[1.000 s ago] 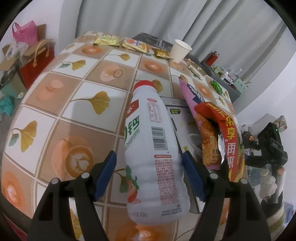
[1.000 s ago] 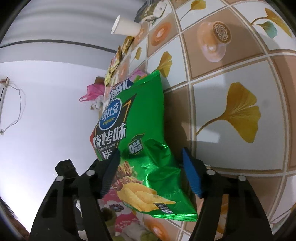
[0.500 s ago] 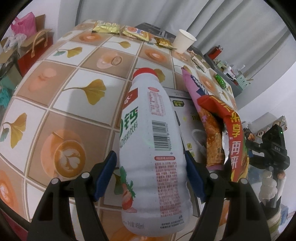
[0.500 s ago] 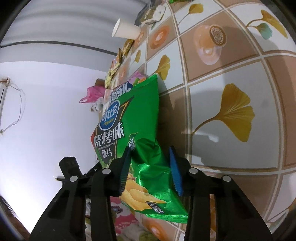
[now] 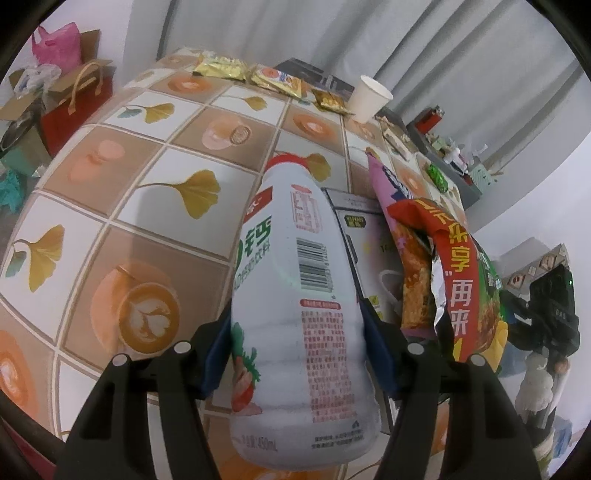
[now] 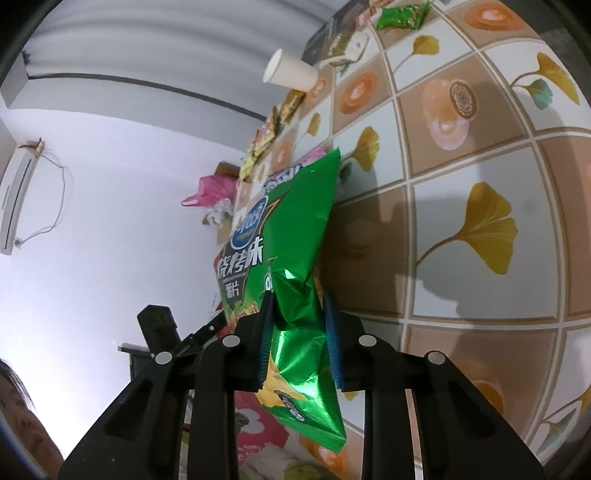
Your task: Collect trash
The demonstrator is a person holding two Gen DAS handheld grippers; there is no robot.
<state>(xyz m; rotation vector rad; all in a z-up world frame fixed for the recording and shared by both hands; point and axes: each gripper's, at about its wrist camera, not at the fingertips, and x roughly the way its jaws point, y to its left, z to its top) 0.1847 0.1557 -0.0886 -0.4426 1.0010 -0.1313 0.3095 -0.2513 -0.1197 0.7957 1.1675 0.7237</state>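
A white plastic drink bottle (image 5: pixel 295 280) with a red cap lies lengthwise between the fingers of my left gripper (image 5: pixel 293 317). The jaws are closing and both blue pads press on its sides. In the right wrist view a green chip bag (image 6: pixel 295 221) stands on edge, and my right gripper (image 6: pixel 297 299) is closing on its crumpled lower part, with the pads pinching the foil. A red snack bag (image 5: pixel 454 266) and a pink bag (image 5: pixel 384 181) lean right of the bottle, over a flat box (image 5: pixel 354 221).
The table (image 5: pixel 147 184) wears a tile-pattern cloth with ginkgo leaves. A paper cup (image 5: pixel 369 98) and gold wrappers (image 5: pixel 221 68) lie at its far edge, and a green wrapper (image 6: pixel 402 14) near a corner. Gift bags (image 5: pixel 74 107) stand on the floor to the left.
The left pads have come in from a gap on each side to touch the bottle. The right jaws have narrowed a lot and now crumple the green bag, which has lifted a little.
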